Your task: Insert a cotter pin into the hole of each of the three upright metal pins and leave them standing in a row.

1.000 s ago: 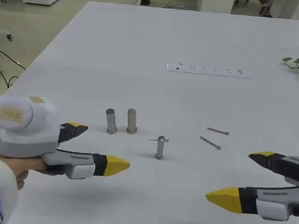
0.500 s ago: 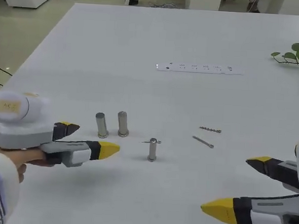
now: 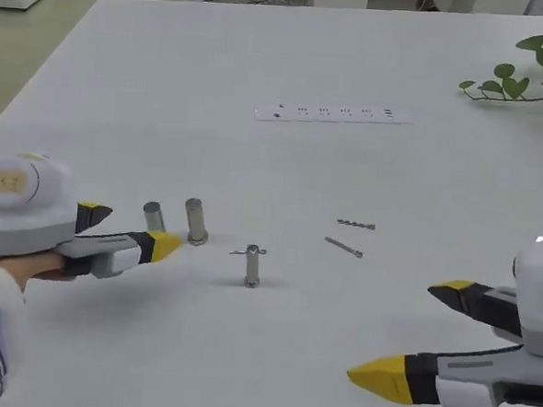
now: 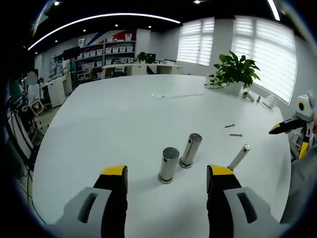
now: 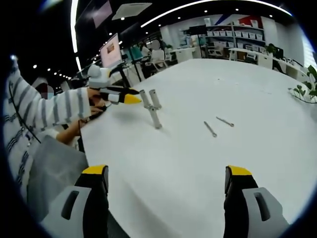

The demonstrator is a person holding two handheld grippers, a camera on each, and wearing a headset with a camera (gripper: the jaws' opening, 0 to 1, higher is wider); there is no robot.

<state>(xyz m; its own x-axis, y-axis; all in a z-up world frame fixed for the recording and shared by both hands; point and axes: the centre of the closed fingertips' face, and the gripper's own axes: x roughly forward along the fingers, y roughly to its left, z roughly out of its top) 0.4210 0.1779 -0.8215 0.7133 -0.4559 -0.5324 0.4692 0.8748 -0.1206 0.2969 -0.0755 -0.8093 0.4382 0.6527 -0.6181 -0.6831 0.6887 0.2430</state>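
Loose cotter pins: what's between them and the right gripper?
Only bare table between the loose cotter pins and the right gripper, plain in the head view and right gripper view.

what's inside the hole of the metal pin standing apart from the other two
A cotter pin runs through that metal pin, sticking out on both sides. Its middle is hidden inside the hole.

2 pins [image 3: 195,221] left | 3rd pin [image 3: 253,265] right-front of them | 2 cotter pins [image 3: 343,248] further right | power strip [image 3: 333,114] behind
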